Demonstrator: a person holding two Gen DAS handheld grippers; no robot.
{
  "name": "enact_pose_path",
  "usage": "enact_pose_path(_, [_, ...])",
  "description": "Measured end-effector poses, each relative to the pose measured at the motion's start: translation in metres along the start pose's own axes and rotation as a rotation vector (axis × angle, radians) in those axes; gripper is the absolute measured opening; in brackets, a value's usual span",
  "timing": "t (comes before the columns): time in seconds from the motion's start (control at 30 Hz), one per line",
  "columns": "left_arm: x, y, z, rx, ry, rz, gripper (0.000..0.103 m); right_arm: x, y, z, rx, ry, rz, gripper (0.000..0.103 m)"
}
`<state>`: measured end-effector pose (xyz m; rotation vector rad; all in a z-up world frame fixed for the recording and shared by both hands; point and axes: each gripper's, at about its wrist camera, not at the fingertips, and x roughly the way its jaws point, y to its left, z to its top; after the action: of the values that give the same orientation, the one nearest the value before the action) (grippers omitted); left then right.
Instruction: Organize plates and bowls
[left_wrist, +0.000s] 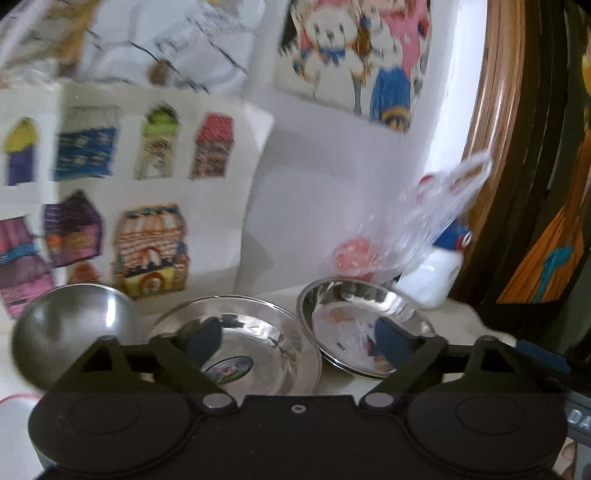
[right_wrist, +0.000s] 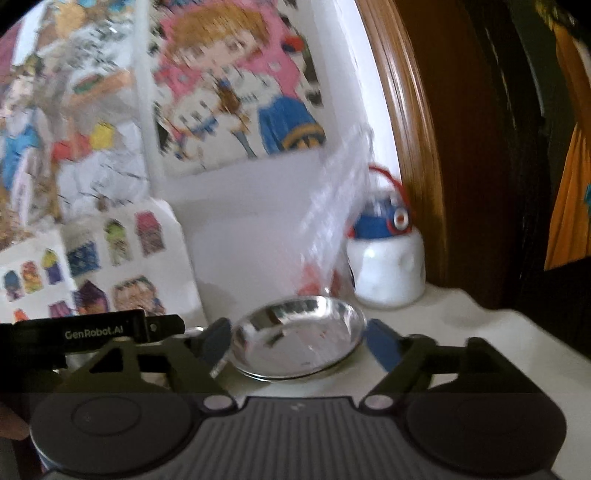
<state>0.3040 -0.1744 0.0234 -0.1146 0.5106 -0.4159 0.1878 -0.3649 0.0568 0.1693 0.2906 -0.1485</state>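
Spread right tongs (right_wrist: 295, 341) flanking steel bowl (right_wrist: 297, 338)

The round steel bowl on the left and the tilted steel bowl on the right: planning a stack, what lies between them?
In the left wrist view, a flat steel plate with a sticker sits between the round steel bowl and the tilted steel bowl.

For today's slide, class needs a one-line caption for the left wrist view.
Open left gripper faces three steel dishes on the table: a bowl, a plate and another bowl.
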Motion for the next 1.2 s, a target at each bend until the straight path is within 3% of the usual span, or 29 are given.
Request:
enact_pose_path(0.2, [-0.069,0.014,0.0,-0.032,-0.09,-0.002,0.102,-0.062,0.036,0.007,-0.04,-0.072,-0.011,0.103])
enact_pose_path(0.4, [-0.131,0.034,-0.011,-0.03,-0.121,-0.021,0.102,-0.113,0.071,0.005,-0.033,-0.115,-0.001,0.103])
enact_pose_path(0.63, [-0.187,0.06,-0.042,-0.025,-0.105,-0.035,0.102,-0.16,0.11,-0.019,-0.008,-0.111,-0.008,0.103])
enact_pose_path(0.9, [-0.226,0.085,-0.073,-0.044,-0.072,-0.05,0.102,-0.197,0.14,-0.052,0.006,-0.082,-0.041,0.103])
enact_pose_path(1.2, [-0.255,0.121,-0.103,-0.03,-0.048,0.012,0.102,-0.214,0.171,-0.087,-0.019,-0.027,-0.036,0.103])
